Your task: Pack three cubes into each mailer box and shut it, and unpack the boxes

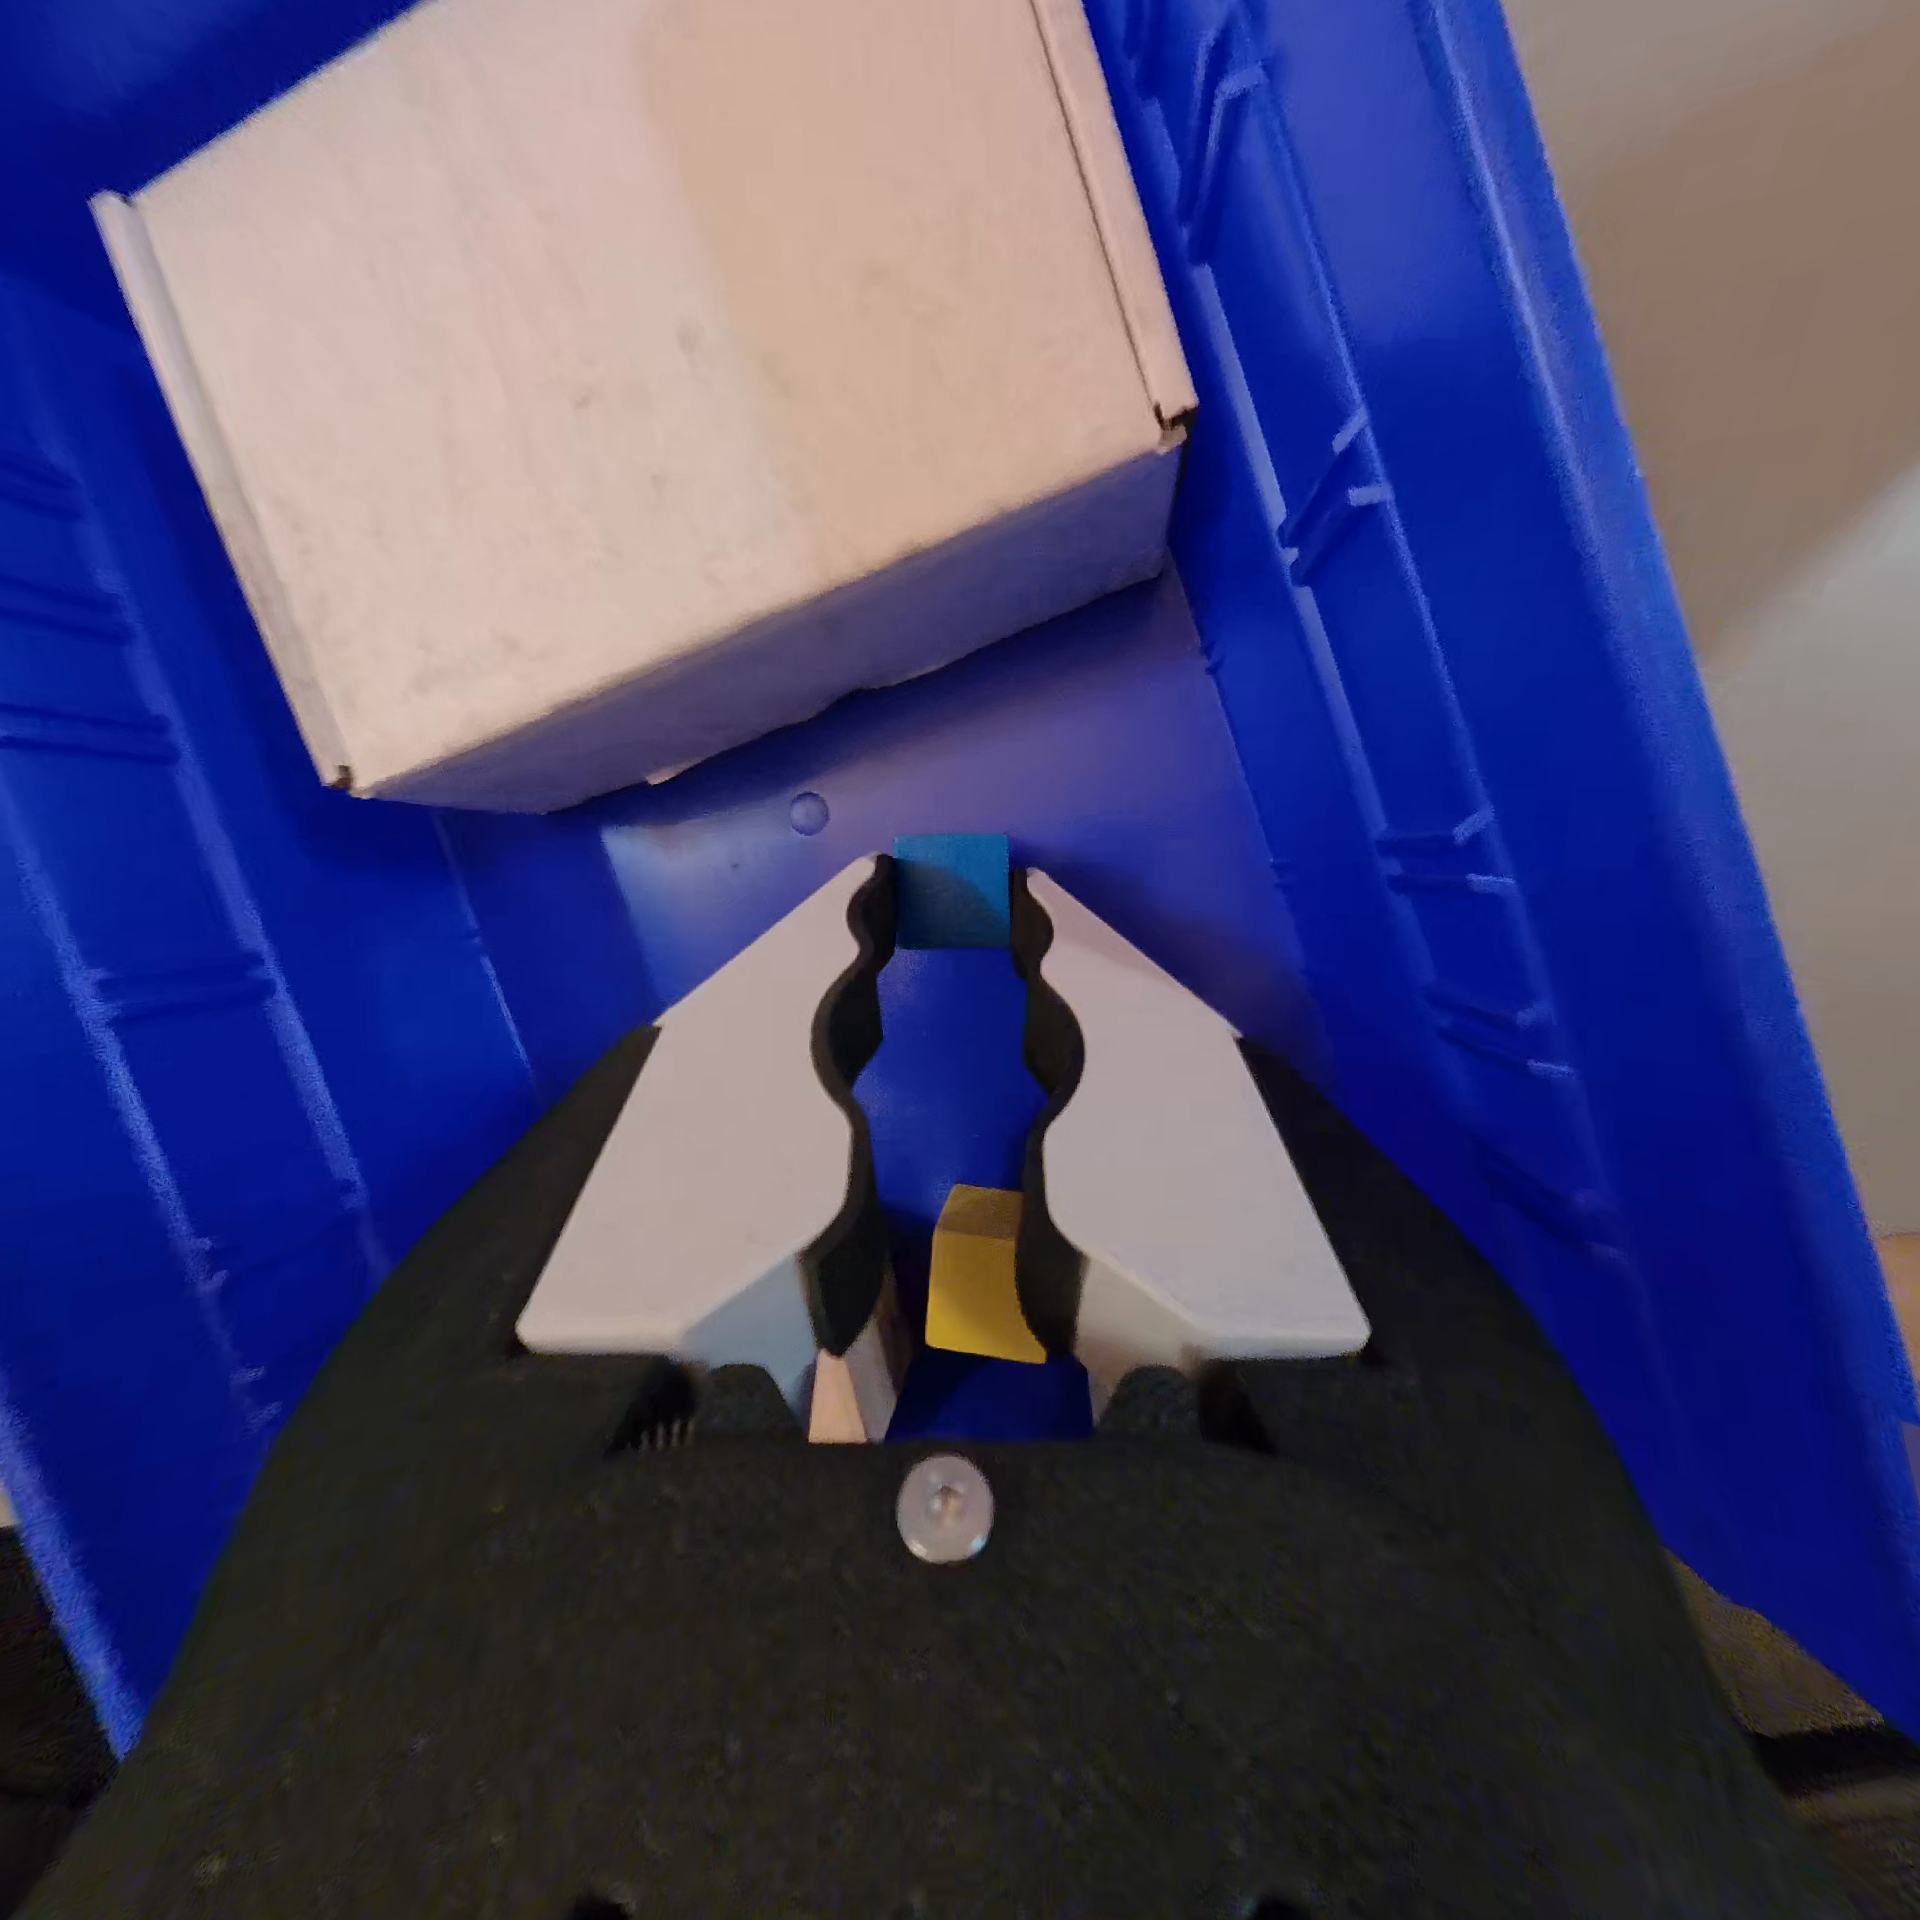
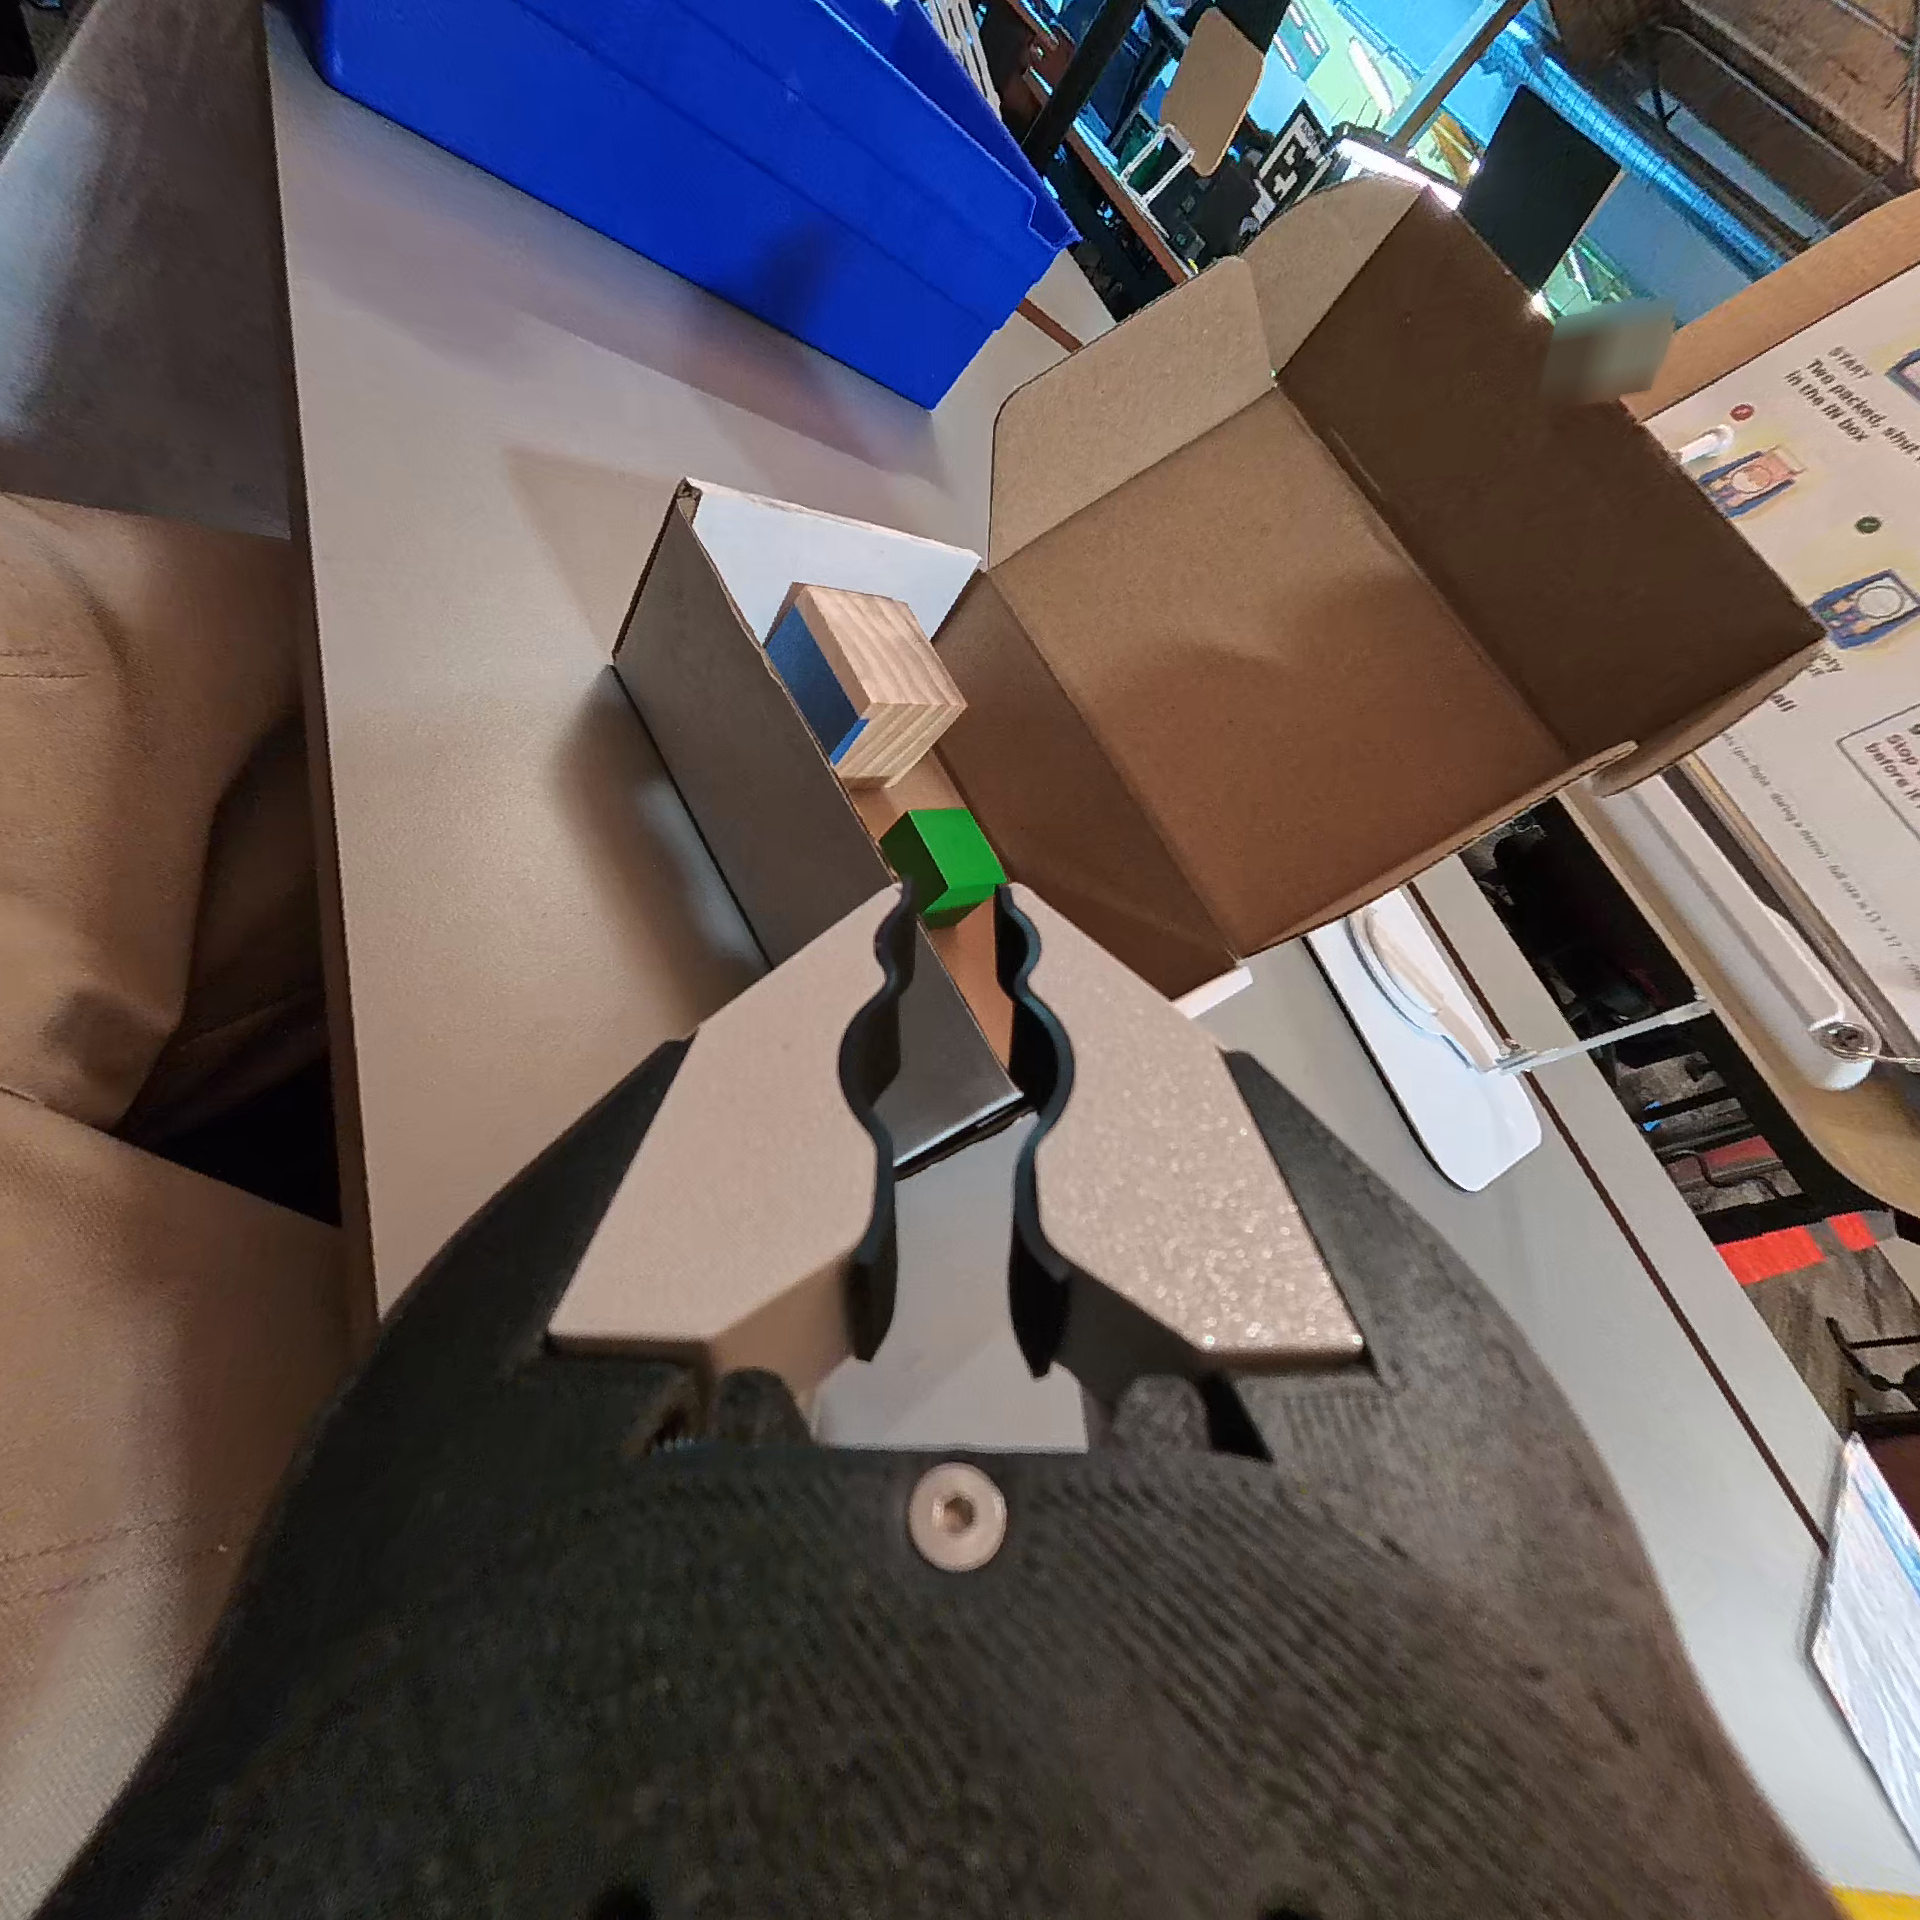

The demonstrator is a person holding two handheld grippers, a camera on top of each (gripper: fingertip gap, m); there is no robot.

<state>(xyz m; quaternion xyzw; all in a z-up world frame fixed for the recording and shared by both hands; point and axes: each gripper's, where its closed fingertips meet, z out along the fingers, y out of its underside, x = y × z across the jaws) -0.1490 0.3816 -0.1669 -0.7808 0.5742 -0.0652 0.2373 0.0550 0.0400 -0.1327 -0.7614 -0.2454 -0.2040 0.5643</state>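
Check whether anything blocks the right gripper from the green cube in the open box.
Nothing visible does. The right gripper is open and lined up at the green cube, which lies uncovered in the open box; the wooden cube sits beyond it.

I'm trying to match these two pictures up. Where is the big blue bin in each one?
Left wrist view: the blue bin fills most of the picture; the camera looks down into it.
Right wrist view: the same bin sits at the top left, on the grey table.
Shared landmark: the bin itself; nothing else clearly appears in both.
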